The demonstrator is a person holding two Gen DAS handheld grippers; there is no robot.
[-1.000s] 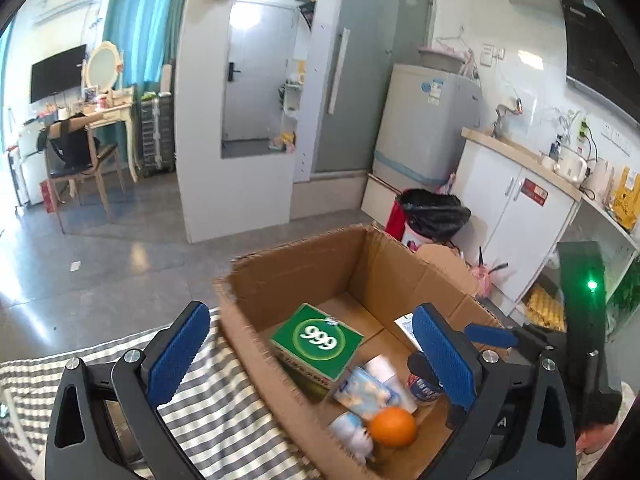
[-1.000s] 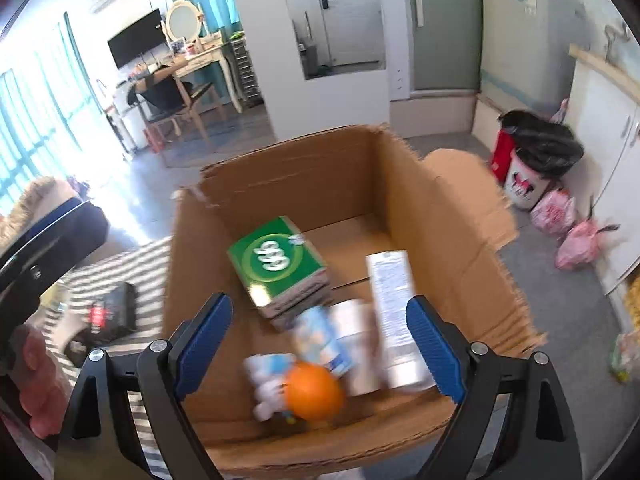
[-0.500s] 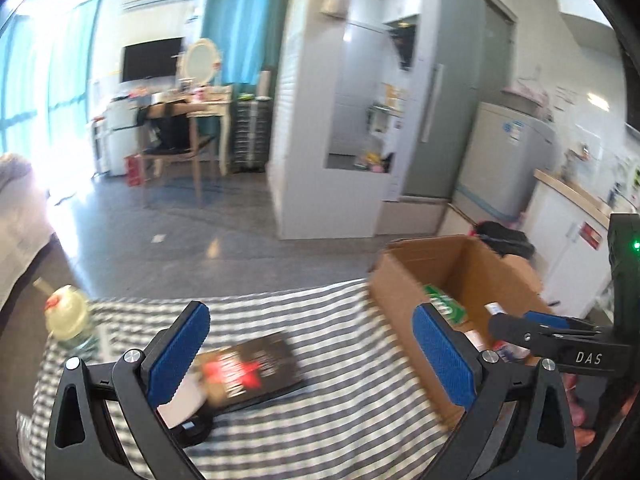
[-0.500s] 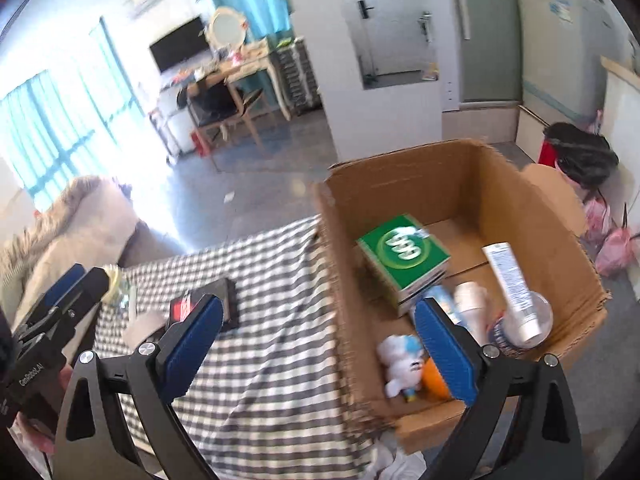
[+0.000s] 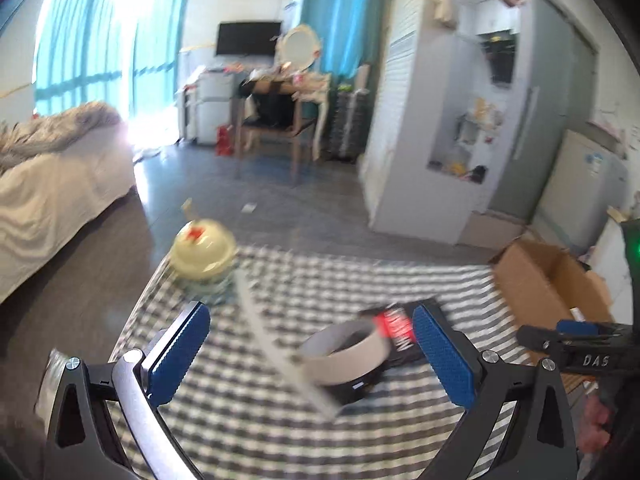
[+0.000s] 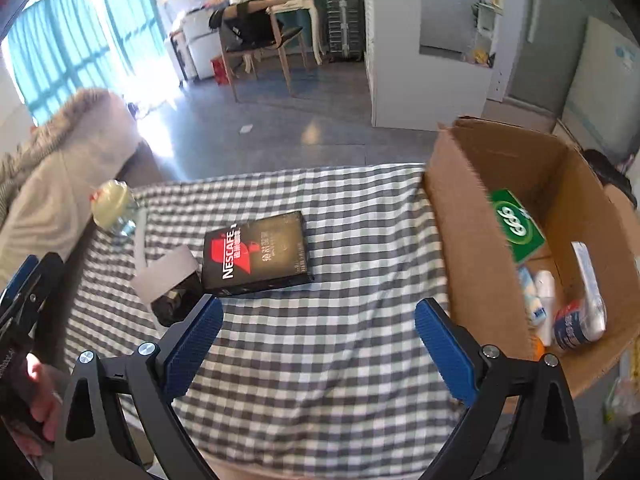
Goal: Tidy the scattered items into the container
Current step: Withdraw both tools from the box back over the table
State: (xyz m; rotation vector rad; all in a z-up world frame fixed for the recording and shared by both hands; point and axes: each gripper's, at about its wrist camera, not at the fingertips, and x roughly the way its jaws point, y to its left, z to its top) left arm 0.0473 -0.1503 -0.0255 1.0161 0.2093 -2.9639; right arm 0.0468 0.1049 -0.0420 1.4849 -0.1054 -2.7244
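Box: the cardboard box (image 6: 472,240) is sitting at the right edge of the checked tablecloth (image 6: 320,340), open at the top.
Inside the box: a green carton (image 6: 516,224), a tube (image 6: 586,276), small bottles and an orange (image 6: 538,348) are lying in it.
Nescafé box: the dark Nescafé box (image 6: 256,256) is lying flat near the middle of the cloth, well apart from the cardboard box.
Tape roll: a pale tape roll (image 5: 344,350) is lying just beside the Nescafé box, on its left side, on top of a small black thing I cannot make out.
Bottle: a yellow-capped bottle (image 6: 110,204) is standing at the far left corner of the cloth.
Left gripper: I am holding my left gripper (image 5: 312,354) above the tape roll, jaws spread wide, gripping nothing.
Right gripper: I am holding my right gripper (image 6: 318,344) over bare cloth near the front edge, jaws wide apart and holding nothing.
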